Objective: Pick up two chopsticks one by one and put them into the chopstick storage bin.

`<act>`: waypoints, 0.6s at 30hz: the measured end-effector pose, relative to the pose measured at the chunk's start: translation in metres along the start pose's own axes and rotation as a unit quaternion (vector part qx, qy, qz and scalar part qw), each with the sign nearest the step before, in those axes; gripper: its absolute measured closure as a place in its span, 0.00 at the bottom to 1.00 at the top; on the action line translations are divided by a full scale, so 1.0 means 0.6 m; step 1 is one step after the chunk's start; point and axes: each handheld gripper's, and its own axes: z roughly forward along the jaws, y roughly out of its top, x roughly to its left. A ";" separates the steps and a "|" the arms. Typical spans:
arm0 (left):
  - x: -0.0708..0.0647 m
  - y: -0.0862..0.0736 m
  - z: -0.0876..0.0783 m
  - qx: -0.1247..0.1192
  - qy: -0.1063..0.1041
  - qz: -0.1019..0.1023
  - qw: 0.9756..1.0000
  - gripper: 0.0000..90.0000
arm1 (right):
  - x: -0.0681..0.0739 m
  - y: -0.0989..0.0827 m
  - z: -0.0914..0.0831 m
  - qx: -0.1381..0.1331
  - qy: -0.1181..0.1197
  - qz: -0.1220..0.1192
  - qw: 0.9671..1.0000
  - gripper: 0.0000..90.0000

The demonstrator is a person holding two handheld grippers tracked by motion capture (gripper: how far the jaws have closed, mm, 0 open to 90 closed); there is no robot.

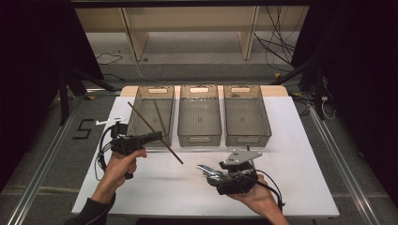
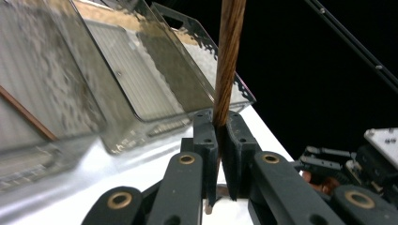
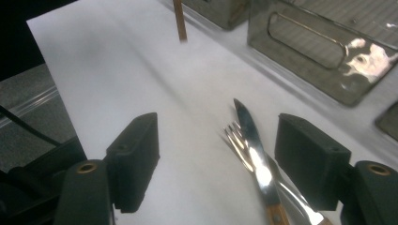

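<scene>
Near the table's (image 1: 291, 140) left edge, the left gripper (image 1: 157, 136) is clamping a chopstick (image 1: 155, 132), probably heading for the left bin (image 1: 141, 101). The right gripper (image 1: 211, 174) is waiting, jaws apart, around the knife (image 3: 253, 150) and fork (image 3: 234, 133); it needs to close next.

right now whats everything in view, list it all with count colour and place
bins: three, clear grey plastic, side by side along the far half of the table
held chopstick: one, dark brown wood, gripped mid-length, slanting across the left bin's near corner
other chopstick: one, brown, lying inside the left bin
knife: one, shiny blade with a wooden handle, on the table near the front right
fork: one, shiny metal, lying against the knife
table: one, white top
left gripper: one, black, shut on the held chopstick
right gripper: one, black, jaws open either side of the knife and fork
</scene>
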 end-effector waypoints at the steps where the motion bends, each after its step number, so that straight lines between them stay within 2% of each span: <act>1: 0.003 0.010 -0.002 0.004 -0.001 -0.001 1.000 0.94 | -0.001 -0.003 -0.001 0.001 -0.002 0.003 1.000 0.33; 2: 0.006 0.020 -0.005 0.004 -0.001 -0.005 1.000 0.94 | -0.002 -0.005 -0.002 0.002 -0.002 0.004 1.000 0.33; 9: 0.020 0.089 -0.015 0.011 0.038 0.002 0.999 0.94 | -0.002 -0.016 -0.010 -0.005 -0.005 0.010 1.000 0.29; 14: 0.031 0.123 -0.007 0.023 0.065 0.004 0.998 0.94 | -0.002 -0.021 -0.014 -0.010 -0.007 0.010 1.000 0.28; 18: 0.048 0.145 0.005 0.030 0.083 -0.005 0.996 0.94 | -0.002 -0.023 -0.015 -0.009 -0.006 0.008 1.000 0.28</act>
